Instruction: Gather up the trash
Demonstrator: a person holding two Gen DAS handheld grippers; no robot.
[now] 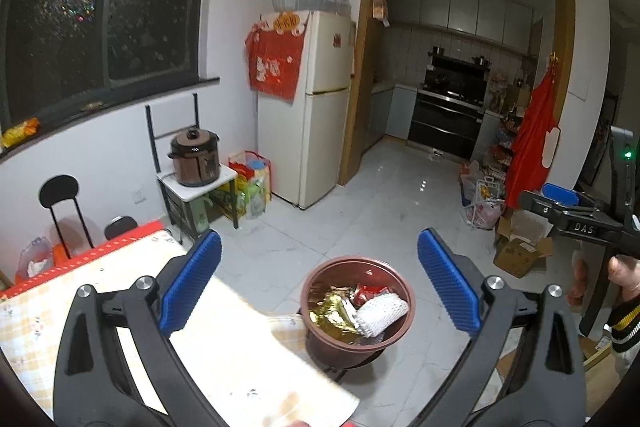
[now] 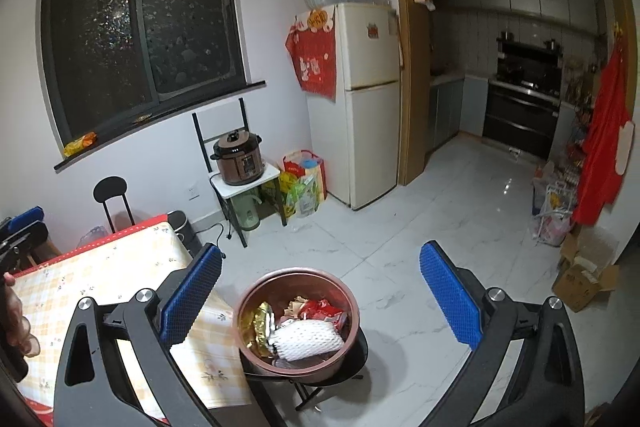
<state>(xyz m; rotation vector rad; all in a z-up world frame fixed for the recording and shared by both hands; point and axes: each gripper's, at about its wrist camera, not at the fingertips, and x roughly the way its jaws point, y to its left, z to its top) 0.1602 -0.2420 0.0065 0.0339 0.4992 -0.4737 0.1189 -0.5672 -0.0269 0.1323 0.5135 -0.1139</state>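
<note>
A brown round bin [image 1: 357, 309] [image 2: 298, 319] stands on a black stool beside the table's corner. Inside lie a white foam net sleeve [image 1: 380, 313] [image 2: 306, 341], gold foil wrappers [image 1: 334, 313] [image 2: 258, 325] and red wrappers [image 1: 370, 291] [image 2: 322, 309]. My left gripper [image 1: 320, 291] hangs above and behind the bin, open wide, nothing between its blue pads. My right gripper [image 2: 320, 291] is open wide too, empty, over the bin. The right gripper also shows at the right edge of the left wrist view [image 1: 576, 211], held by a hand.
The table [image 1: 120, 287] [image 2: 100, 291] has a yellow checked cloth with a red rim. A small stand with a brown pressure cooker [image 2: 238, 159], a white fridge [image 2: 370, 99], bags, black chairs [image 2: 112, 195] and cardboard boxes [image 2: 584, 275] ring the white tiled floor. A kitchen doorway opens behind.
</note>
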